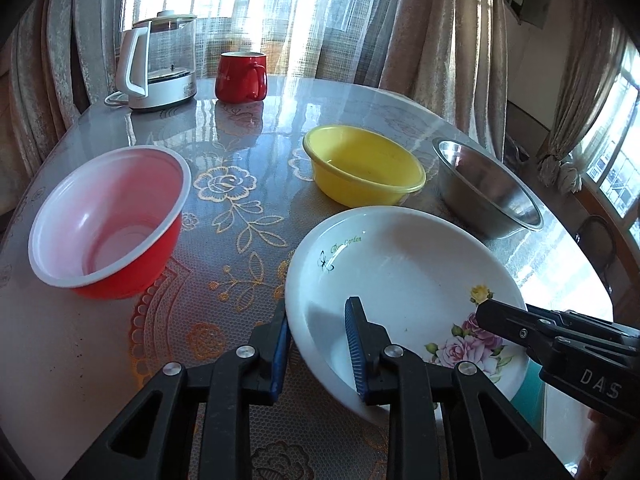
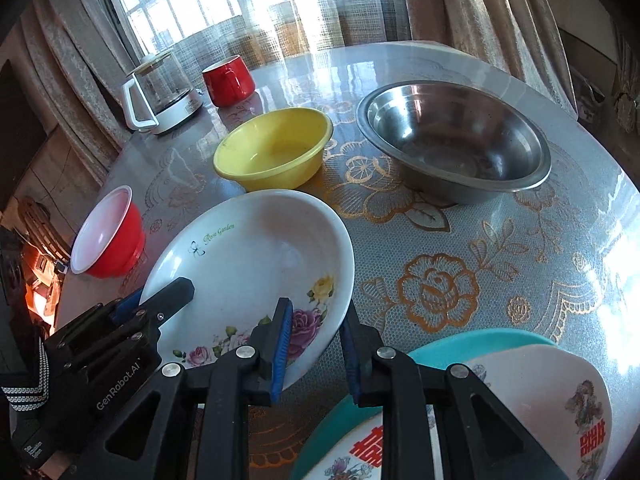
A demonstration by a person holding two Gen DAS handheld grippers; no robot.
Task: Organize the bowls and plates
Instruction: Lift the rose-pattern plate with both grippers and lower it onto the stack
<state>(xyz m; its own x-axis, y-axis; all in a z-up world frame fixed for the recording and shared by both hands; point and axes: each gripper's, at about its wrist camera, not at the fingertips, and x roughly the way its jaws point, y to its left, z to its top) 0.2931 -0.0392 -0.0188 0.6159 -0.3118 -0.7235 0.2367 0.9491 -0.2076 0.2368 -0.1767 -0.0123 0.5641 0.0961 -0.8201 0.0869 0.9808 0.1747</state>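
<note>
So I've got the white plate [image 1: 400, 276] off the tabletop [image 1: 224, 216], tilted: rose print, green "Rose Garden" lettering. Left hand-held gripper [image 1: 320, 344] is clamped on its near-left rim, and the right hand-held gripper [image 2: 316, 344] is pinching the opposite rim, I think, though that edge is partly hidden.

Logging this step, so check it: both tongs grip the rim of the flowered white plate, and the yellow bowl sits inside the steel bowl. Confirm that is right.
Not quite. The yellow bowl sits on the table beside the steel bowl, apart from it, as the right wrist view shows. Both tongs, left and right, do grip the plate rim.
</note>
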